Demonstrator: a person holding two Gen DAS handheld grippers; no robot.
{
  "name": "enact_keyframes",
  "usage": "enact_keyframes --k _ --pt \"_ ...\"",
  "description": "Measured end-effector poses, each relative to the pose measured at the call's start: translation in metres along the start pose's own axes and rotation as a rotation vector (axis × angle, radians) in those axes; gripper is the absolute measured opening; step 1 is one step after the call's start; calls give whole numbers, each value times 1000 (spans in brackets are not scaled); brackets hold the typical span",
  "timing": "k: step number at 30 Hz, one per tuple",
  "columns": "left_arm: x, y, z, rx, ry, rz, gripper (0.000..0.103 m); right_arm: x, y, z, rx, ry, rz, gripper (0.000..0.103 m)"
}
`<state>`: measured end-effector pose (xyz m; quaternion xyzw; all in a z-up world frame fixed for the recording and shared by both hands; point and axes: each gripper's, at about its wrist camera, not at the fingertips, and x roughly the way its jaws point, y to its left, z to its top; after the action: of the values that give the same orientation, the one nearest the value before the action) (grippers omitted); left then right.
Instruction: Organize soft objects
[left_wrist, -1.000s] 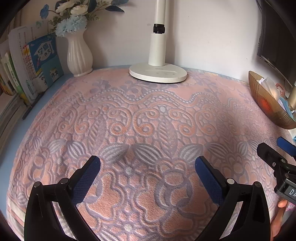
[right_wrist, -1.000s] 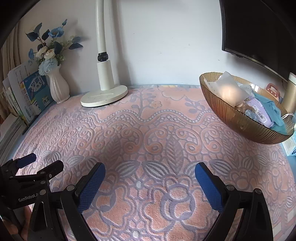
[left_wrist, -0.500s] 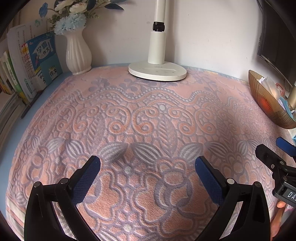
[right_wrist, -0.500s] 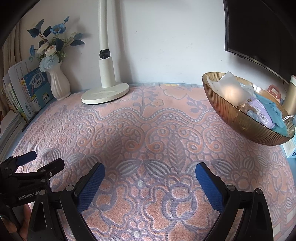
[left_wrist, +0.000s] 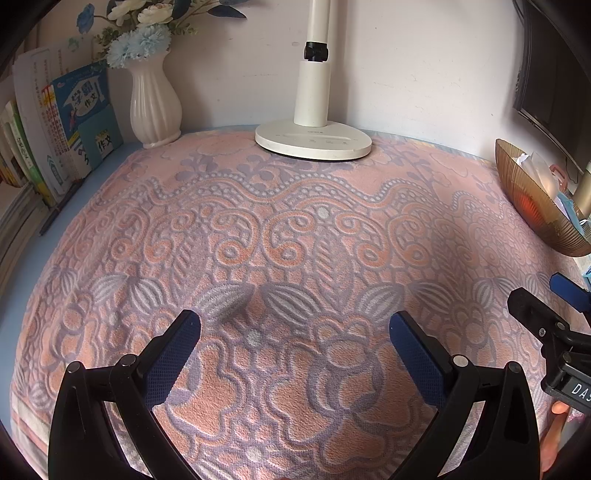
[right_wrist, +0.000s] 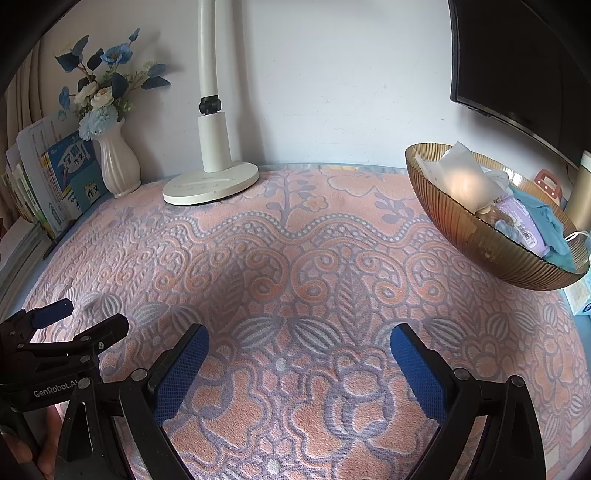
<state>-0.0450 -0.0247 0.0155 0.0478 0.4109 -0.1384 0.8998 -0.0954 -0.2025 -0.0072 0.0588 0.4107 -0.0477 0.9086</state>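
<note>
Over the blanket's (left_wrist: 295, 229) near edge I hold both grippers — left (left_wrist: 294, 325), right (right_wrist: 299, 339) — spread wide, grasping nothing; bowl (right_wrist: 480, 251) at right edge.

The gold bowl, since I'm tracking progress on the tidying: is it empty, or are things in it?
Not empty. The gold bowl holds a white tissue-like wad, a lilac packet and a teal cloth.
</note>
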Motion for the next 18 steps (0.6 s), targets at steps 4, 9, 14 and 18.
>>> enact_keyframes --k 4,9,14,18 --pt "1 0 0 0 2 -3 102 0 0 0 -2 0 2 98" --pt "1 0 0 3 2 -9 102 0 0 0 -3 0 2 98" --pt "1 0 0 1 1 -7 102 0 0 0 -4 0 1 98" --pt "0 1 0 -2 3 -9 102 0 0 0 -4 1 2 98"
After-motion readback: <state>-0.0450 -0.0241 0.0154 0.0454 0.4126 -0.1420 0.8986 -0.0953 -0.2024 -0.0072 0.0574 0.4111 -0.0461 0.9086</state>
